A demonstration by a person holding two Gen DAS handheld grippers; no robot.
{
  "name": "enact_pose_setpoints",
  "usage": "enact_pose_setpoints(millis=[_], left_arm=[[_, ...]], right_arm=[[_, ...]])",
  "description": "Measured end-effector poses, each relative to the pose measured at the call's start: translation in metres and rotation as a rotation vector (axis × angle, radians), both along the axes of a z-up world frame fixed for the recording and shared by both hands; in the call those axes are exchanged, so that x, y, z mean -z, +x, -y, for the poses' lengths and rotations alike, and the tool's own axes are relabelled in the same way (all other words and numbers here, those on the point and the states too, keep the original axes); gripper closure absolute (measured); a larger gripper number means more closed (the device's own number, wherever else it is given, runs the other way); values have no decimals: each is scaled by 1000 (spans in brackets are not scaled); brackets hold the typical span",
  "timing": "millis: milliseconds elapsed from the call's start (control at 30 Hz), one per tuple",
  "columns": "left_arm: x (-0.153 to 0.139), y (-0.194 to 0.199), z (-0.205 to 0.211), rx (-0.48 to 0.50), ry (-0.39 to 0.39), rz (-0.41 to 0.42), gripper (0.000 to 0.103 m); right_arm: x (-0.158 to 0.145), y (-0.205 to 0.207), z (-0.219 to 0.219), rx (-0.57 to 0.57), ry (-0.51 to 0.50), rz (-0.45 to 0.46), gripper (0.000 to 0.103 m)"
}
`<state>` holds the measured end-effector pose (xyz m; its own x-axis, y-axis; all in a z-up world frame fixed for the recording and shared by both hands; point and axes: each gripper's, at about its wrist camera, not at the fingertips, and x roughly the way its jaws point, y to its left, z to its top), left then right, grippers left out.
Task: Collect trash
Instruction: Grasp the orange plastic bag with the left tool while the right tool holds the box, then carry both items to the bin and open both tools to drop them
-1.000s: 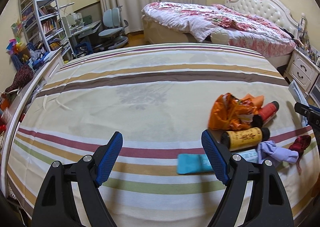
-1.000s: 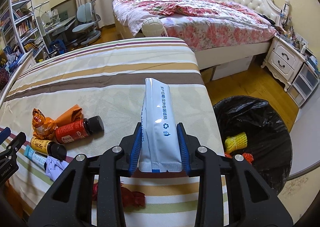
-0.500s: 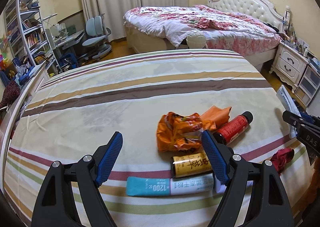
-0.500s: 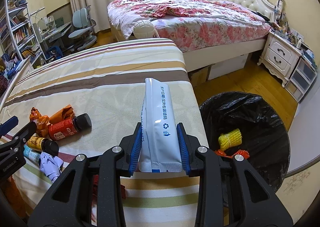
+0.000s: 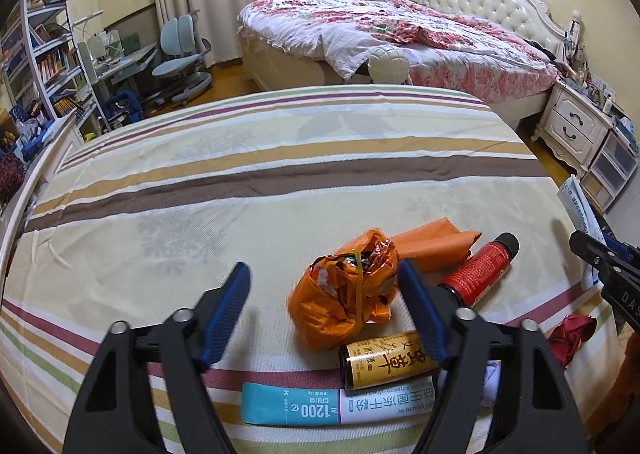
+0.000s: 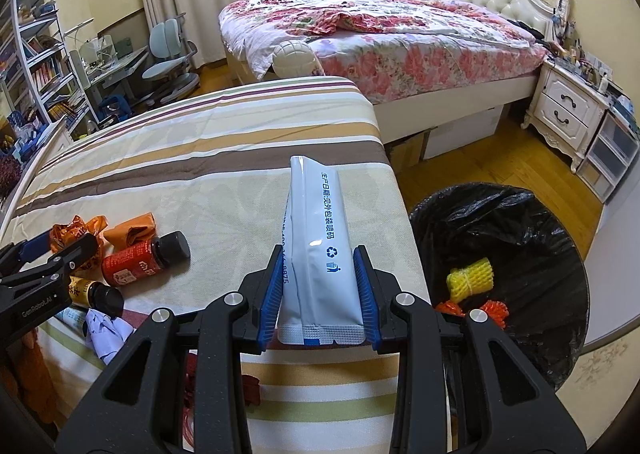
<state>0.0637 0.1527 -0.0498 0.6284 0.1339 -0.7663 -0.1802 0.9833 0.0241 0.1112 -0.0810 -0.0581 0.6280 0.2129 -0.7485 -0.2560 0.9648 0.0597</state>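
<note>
The striped bed [image 5: 280, 157] has a crumpled orange wrapper [image 5: 344, 302], red bottle [image 5: 480, 274], yellow bottle [image 5: 388, 360], teal-white packet [image 5: 320, 408] and some red scrap [image 5: 570, 334] lying on it.

Both views look forward and steeply down along a tool's two blue-padded fingers, from close above the striped bed sheet [image 5: 248, 173]. The left wrist view sits nearest the litter, facing the crumpled orange foil wrapper [image 5: 348, 294]. The right wrist view looks from further right, taking in the black-lined round trash bin [image 6: 500, 254] on the floor. Both share the red bottle with a black cap [image 5: 480, 274], the sheet and the floral bed [image 6: 400, 33] behind.
</note>
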Motion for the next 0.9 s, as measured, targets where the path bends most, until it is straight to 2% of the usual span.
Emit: enact_pose_setpoints(millis=[100, 167, 267, 533, 733, 900], left_arm=[[5, 0, -3, 12, -33, -21, 57], [6, -2, -6, 13, -57, -22, 57], [2, -7, -7, 7, -50, -2, 58], [-33, -23, -1, 2, -24, 112, 58], [-58, -31, 23, 56, -36, 188, 58], [-63, -27, 61, 143, -28, 223, 58]], right_arm=[[0, -1, -1, -1, 1, 1, 70], [0, -1, -1, 0, 1, 2, 70], [-2, -2, 0, 2, 6, 5, 70], [-16, -12, 9, 18, 32, 46, 70], [-30, -23, 29, 52, 42, 90, 70], [-36, -33, 61, 117, 34, 118, 70]])
